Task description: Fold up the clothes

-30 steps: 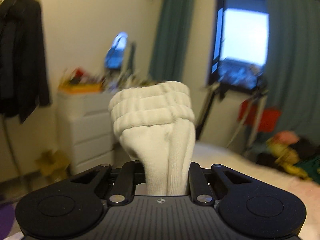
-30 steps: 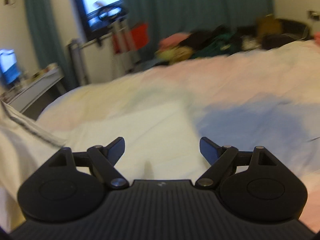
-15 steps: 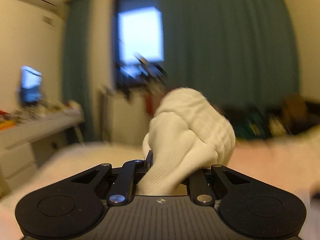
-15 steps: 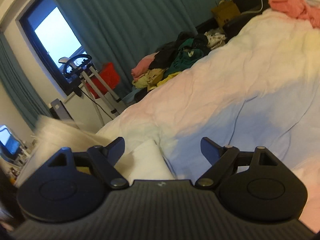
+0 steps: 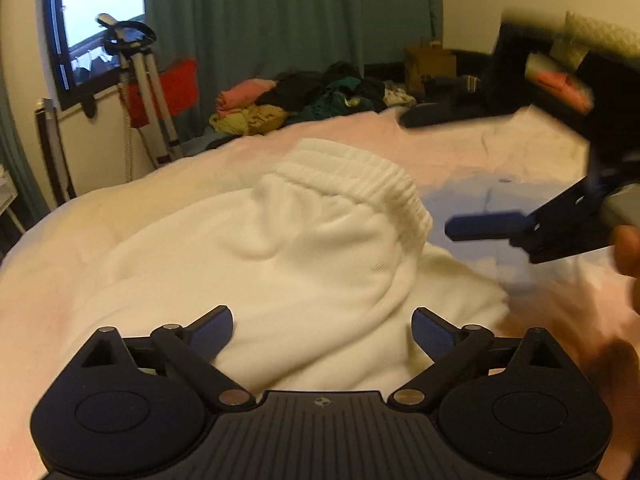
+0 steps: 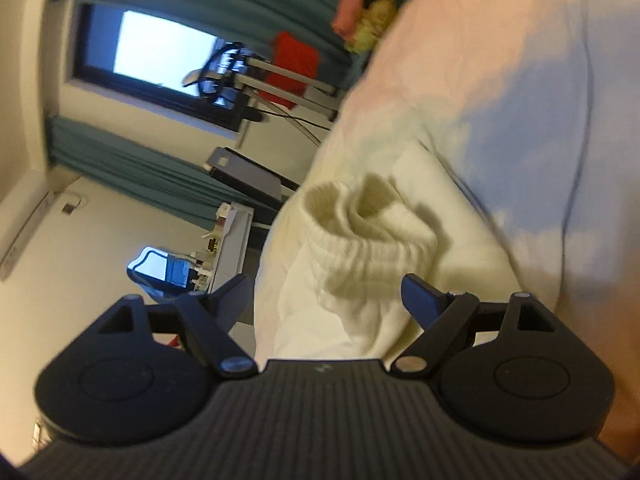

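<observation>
White sock bundle [image 5: 320, 240] lies on the bed [image 5: 460, 152]; our left gripper [image 5: 322, 328] has just spread wide beside it, and our right gripper [image 6: 328, 296] gapes empty near its cuff.

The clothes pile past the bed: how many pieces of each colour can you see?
Pink: 1
Yellow: 1
Black: 1
Green: 1
Total: 4, though the pile is tangled, so more may be hidden.

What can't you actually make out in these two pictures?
- Left wrist view: the right gripper is motion-blurred, its body cut by the frame edge.
- Both views: the white garment's near part hides behind the gripper bodies, so its kind is unclear.
- The clothes pile is too small to sort.
</observation>
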Available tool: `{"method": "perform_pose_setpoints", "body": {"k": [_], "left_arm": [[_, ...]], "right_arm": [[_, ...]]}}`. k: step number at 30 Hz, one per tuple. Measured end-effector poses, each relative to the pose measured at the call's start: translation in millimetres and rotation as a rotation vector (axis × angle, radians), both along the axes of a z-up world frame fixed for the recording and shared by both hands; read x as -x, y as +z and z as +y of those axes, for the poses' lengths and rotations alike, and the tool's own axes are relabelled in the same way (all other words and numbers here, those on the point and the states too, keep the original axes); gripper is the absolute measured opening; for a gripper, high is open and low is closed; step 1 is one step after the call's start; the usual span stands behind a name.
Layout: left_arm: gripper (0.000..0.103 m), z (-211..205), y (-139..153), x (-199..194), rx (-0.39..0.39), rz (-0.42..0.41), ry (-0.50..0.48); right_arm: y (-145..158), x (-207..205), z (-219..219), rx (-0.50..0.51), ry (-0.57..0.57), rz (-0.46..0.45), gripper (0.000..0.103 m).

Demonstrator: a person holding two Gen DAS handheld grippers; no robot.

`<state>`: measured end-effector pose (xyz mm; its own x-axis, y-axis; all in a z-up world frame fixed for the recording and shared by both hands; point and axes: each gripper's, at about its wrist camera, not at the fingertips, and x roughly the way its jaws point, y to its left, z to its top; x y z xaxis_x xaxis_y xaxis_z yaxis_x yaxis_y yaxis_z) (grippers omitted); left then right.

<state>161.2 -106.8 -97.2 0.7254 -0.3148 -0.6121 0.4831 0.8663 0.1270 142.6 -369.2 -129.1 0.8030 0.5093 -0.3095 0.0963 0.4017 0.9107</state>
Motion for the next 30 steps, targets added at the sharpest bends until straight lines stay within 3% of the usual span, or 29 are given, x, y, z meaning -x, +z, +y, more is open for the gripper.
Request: {"method": "perform_pose_setpoints", "body": {"k": [3,5,6,7,12,14,16,18,19,20,25,27,30], "left_arm": [[0.099,35,14,23,0.048,-0.036,0.087],[0.1,59,19,34,0.101,-0.06,0.162],[0.1,65,21,42,0.116,-0.066,0.205],[0.1,72,22,40,0.136,-0.066,0.241],[0.1,105,34,35,0.258,-0.052,0.33],[0.1,111,37,36,0.253,-0.077,0.34],[0.1,120,40,39,0.25,-0.09,0.354],[0.1,131,43,34,0.287,-0.074,0.372],[0.1,137,45,34,0.314,-0.066,0.377],[0.1,143,47,35,0.342,-0.058,0.381],[0.1,160,53,36,0.434,-0.057,0.387],[0.1,165,53,38,0.46,-0.05,0.384],[0.101,170,48,35,0.478,-0.004,0.393]], "right_arm": [[-13,1,5,0.007,-0.021,0.07,0.085],[-16,-4,12,0.066,-0.015,0.072,0.085],[-17,-9,18,0.091,-0.002,0.06,0.085],[-17,-15,26,0.106,0.021,0.034,0.076],[-10,-33,66,0.272,0.043,-0.086,0.075],[-17,-42,77,0.342,0.038,-0.025,0.075],[-31,-47,80,0.349,0.002,0.016,0.072],[-34,-45,82,0.364,-0.045,-0.004,0.052],[-33,-44,83,0.369,-0.049,-0.031,0.036],[-26,-41,85,0.381,-0.057,-0.072,0.032],[25,-19,95,0.518,-0.133,-0.321,0.026],[31,-11,89,0.566,-0.194,-0.314,0.026],[9,-13,74,0.619,-0.244,-0.119,0.027]]}}
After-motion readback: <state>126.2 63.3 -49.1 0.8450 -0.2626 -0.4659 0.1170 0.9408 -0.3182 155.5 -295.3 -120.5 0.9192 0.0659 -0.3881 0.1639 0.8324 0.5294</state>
